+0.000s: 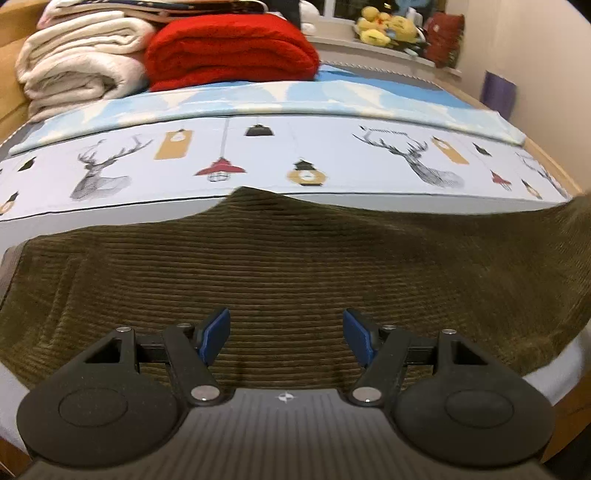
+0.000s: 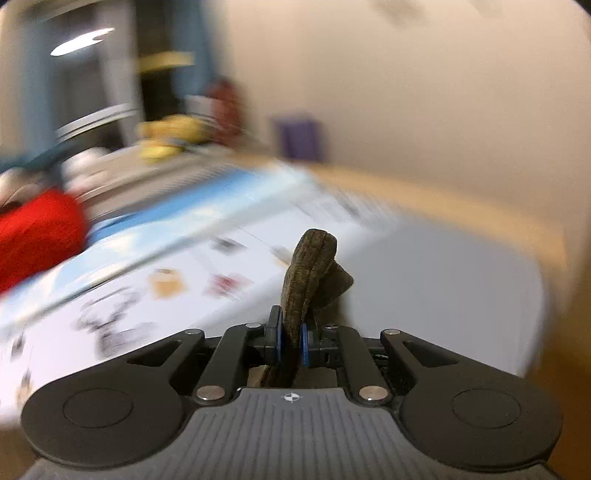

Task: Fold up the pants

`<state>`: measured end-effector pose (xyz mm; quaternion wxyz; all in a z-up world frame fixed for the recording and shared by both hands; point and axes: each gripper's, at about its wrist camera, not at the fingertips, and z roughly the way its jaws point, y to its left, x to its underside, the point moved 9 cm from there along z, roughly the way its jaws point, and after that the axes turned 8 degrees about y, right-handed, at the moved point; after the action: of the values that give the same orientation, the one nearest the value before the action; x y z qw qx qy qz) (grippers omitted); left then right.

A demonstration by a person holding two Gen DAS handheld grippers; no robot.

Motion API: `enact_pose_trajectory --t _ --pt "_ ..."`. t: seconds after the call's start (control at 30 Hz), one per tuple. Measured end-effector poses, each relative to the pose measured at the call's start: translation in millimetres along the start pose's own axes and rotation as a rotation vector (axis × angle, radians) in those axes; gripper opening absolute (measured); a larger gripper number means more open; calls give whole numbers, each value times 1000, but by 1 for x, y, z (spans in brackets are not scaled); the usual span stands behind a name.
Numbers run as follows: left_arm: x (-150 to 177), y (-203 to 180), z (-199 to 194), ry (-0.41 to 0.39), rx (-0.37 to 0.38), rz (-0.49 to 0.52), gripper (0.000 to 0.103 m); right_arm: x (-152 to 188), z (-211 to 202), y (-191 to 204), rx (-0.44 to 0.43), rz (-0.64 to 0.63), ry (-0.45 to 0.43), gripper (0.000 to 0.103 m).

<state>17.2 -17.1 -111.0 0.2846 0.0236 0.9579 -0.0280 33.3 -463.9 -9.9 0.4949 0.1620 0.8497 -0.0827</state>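
Two grippers are in view, one per wrist camera. The left gripper point(image 1: 286, 332) has its blue fingers point(image 1: 215, 334) spread wide apart with nothing between them; it hangs just above the olive corduroy pants point(image 1: 295, 266). The right gripper point(image 2: 290, 339) has its fingers point(image 2: 305, 349) clamped on a bunched fold of the same pants point(image 2: 310, 273), which stands up between the pads and curls over at the top. The pants lie spread across the near part of the bed point(image 1: 55, 214), and their right end rises off the sheet toward the frame edge. Beyond them, the bed carries a printed cover point(image 1: 332, 162) with deer and lantern motifs and a light blue folded layer point(image 1: 258, 99). At the far end rest a folded red blanket point(image 1: 229, 51) and, beside it, a rolled cream blanket point(image 1: 77, 59). Yellow plush toys point(image 1: 388, 26) sit on the window ledge. No containers are visible. The right wrist view is motion-blurred.
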Motion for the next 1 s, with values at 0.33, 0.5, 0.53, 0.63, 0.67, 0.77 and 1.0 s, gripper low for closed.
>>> enact_pose_trajectory --t 0.33,0.5,0.53,0.63,0.67,0.77,1.0 --pt "7 60 -12 17 -30 -89 77 186 -67 281 -604 -799 232 18" --pt "13 79 -11 46 -17 -142 79 206 -80 288 -648 -899 270 24" --pt "13 82 -10 51 -13 -158 79 193 -78 284 -680 -828 280 26" --pt "14 87 -7 69 -12 -198 79 175 -69 267 -678 -687 294 43" --pt "15 87 -6 79 -2 -216 79 175 -66 265 -678 -677 300 43" --pt "16 84 -2 98 16 -242 79 182 -75 263 -717 -678 305 43" --pt "4 79 -10 65 29 -244 77 165 -96 280 -916 -545 284 45"
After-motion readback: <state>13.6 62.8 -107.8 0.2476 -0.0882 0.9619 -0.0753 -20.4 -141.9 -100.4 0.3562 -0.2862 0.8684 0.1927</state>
